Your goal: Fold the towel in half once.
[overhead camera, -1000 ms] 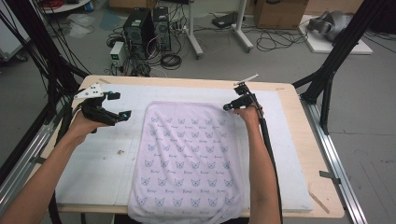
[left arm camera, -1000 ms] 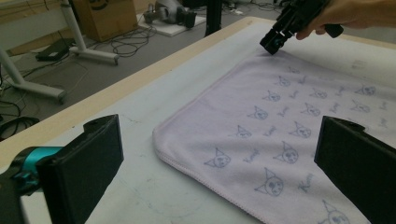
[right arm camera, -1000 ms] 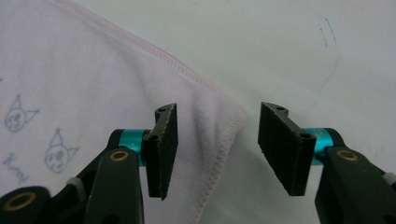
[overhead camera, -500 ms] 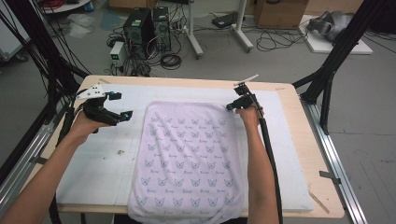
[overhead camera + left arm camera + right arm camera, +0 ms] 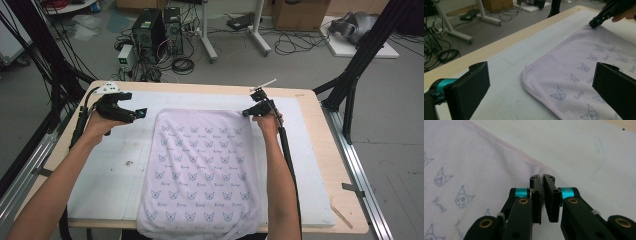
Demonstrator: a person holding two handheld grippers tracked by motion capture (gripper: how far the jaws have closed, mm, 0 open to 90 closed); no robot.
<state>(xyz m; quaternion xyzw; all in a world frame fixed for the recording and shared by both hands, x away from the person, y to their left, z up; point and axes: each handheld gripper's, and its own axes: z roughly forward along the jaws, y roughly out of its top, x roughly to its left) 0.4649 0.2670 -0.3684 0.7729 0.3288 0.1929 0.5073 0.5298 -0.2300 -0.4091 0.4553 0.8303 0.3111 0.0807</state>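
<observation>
— How are the two arms placed?
— Both forearms are stretched forward, well apart. The left gripper (image 5: 131, 113) is held with its jaws spread wide.
— And the right gripper (image 5: 542, 185)?
— Its jaws have just been closed, nearly together.

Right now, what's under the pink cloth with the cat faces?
The pink cloth lies flat on a white mat that covers the wooden table. Its near edge hangs over the table's front. Anything beneath its middle is covered, though no bump shows.
</observation>
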